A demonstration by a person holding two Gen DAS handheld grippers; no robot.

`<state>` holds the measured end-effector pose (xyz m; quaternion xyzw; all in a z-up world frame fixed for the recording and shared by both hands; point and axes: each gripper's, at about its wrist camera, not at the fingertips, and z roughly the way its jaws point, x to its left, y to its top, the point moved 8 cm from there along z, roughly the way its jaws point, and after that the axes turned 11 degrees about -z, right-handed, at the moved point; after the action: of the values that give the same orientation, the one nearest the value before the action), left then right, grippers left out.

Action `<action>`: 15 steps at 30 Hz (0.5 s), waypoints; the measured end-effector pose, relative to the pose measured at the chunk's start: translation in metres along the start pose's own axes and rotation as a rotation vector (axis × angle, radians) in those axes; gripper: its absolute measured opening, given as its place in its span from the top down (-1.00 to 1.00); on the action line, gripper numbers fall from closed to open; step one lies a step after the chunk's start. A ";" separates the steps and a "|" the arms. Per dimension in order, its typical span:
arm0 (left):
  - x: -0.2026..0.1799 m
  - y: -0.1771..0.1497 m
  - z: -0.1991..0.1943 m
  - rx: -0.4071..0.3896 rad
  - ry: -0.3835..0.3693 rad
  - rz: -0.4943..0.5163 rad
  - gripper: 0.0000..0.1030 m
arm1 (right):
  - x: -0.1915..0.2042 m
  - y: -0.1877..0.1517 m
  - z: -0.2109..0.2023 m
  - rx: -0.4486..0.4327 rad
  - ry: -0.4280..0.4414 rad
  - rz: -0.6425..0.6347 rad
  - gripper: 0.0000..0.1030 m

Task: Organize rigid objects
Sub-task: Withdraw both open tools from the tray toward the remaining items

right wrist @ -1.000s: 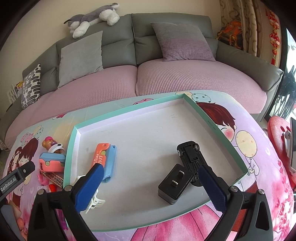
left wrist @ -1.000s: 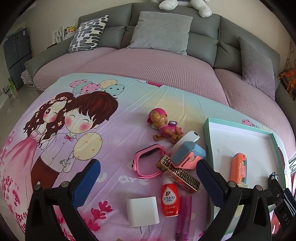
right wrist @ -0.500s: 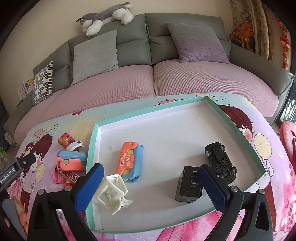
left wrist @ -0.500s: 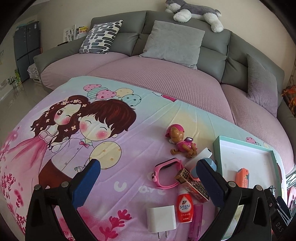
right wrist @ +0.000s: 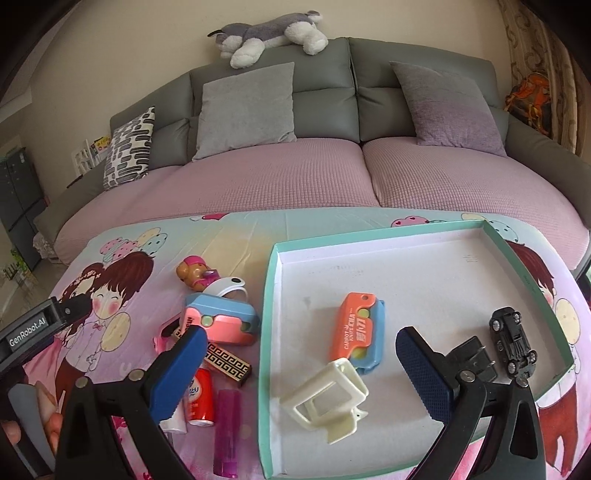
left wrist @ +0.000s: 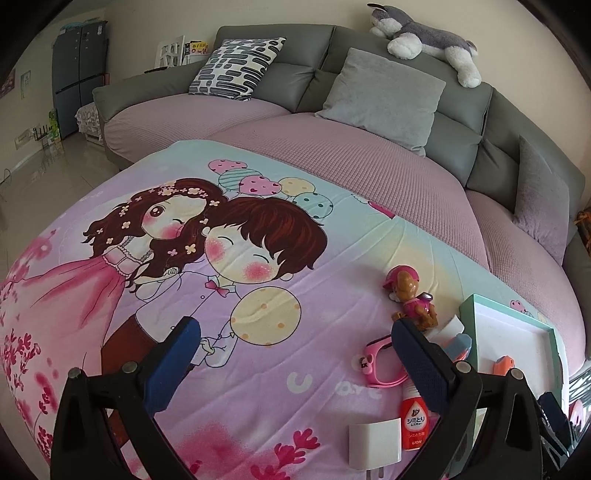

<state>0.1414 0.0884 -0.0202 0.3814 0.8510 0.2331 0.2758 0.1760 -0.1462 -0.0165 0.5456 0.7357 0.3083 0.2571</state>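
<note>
A teal-rimmed white tray holds an orange-and-blue toy knife, a cream plastic clip, a black block and a black toy car. Left of it on the cartoon cloth lie a toy dog, a blue-and-pink case, a patterned box, a red bottle and a purple tube. My right gripper is open above the tray's near left part. My left gripper is open and empty, left of the toy dog, pink watch, red bottle and white charger.
A grey sofa with pink seat covers and cushions curves behind the table. A plush husky lies on its back. The tray's corner shows at the right of the left wrist view.
My left gripper has pulled back and swung left, away from the pile. My right gripper has shifted left, from over the black block toward the tray's left side. Both stay open.
</note>
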 end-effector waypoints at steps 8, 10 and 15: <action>0.009 -0.023 0.014 0.091 -0.004 -0.002 -1.00 | 0.017 -0.017 0.016 0.099 0.021 -0.040 -1.00; 0.009 -0.030 0.017 0.120 -0.015 -0.003 -1.00 | 0.020 -0.019 0.015 0.108 0.021 -0.049 -1.00; 0.005 -0.047 0.024 0.179 -0.018 0.031 -1.00 | 0.024 -0.020 0.008 0.108 0.016 -0.069 -1.00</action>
<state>0.1292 0.0681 -0.0679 0.4197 0.8599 0.1570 0.2445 0.1619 -0.1259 -0.0378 0.5306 0.7715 0.2636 0.2320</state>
